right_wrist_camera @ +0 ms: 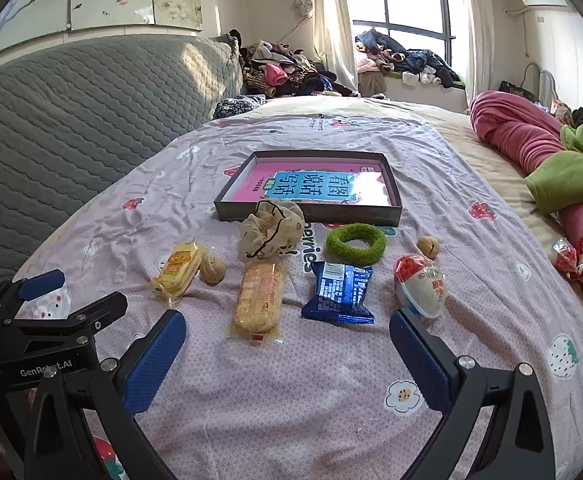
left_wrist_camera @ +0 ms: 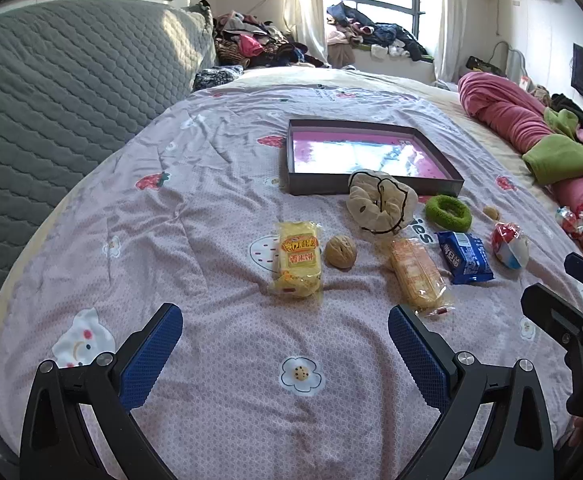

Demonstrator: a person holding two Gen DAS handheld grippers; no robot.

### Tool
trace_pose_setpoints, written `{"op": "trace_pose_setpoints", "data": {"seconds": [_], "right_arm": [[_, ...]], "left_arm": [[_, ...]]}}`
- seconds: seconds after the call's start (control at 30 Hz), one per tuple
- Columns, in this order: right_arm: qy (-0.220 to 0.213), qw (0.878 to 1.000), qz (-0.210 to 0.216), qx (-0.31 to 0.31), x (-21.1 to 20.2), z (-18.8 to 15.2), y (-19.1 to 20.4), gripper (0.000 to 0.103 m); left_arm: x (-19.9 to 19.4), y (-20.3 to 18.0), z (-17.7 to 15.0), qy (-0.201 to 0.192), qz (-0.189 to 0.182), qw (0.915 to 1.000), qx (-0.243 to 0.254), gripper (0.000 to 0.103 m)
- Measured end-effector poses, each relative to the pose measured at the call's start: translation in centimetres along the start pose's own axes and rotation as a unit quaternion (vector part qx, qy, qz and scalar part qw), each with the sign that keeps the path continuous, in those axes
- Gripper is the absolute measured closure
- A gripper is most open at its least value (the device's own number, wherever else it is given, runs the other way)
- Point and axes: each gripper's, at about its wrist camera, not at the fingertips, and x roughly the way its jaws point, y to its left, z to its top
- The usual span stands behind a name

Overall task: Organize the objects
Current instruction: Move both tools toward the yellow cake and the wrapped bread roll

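Observation:
On the printed bedsheet lie a yellow snack pack (left_wrist_camera: 297, 258) (right_wrist_camera: 177, 266), a walnut (left_wrist_camera: 340, 251) (right_wrist_camera: 212, 269), an orange cracker pack (left_wrist_camera: 415, 272) (right_wrist_camera: 258, 296), a blue biscuit pack (left_wrist_camera: 465, 257) (right_wrist_camera: 341, 292), a red-and-white egg-shaped pack (left_wrist_camera: 510, 245) (right_wrist_camera: 421, 285), a beige scrunchie (left_wrist_camera: 381, 202) (right_wrist_camera: 271, 228), a green scrunchie (left_wrist_camera: 448, 212) (right_wrist_camera: 356, 244) and a second walnut (left_wrist_camera: 491, 212) (right_wrist_camera: 428, 246). Behind them sits a shallow dark box (left_wrist_camera: 365, 184) (right_wrist_camera: 311, 213) with a pink book inside. My left gripper (left_wrist_camera: 285, 320) and right gripper (right_wrist_camera: 287, 328) hover open over the near sheet, nothing between the fingers.
A grey quilted headboard (left_wrist_camera: 59, 112) rises at the left. A rolled pink and green blanket (left_wrist_camera: 539, 136) (right_wrist_camera: 551, 160) lies along the right side, with a red-and-white wrapper (right_wrist_camera: 575, 260) beside it. Piles of clothes (left_wrist_camera: 259, 44) sit beyond the bed, near the window.

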Motion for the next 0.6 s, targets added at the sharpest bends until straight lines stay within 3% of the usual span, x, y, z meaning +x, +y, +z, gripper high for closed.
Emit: {"op": "trace_pose_setpoints", "data": {"seconds": [0.6], "right_arm": [[-0.004, 1.0, -0.001, -0.018, 0.7, 1.7, 2.4, 0.0]], "left_arm": [[0.9, 2.2, 2.0, 0.003, 0.007, 0.9998, -0.016, 0.0]]}}
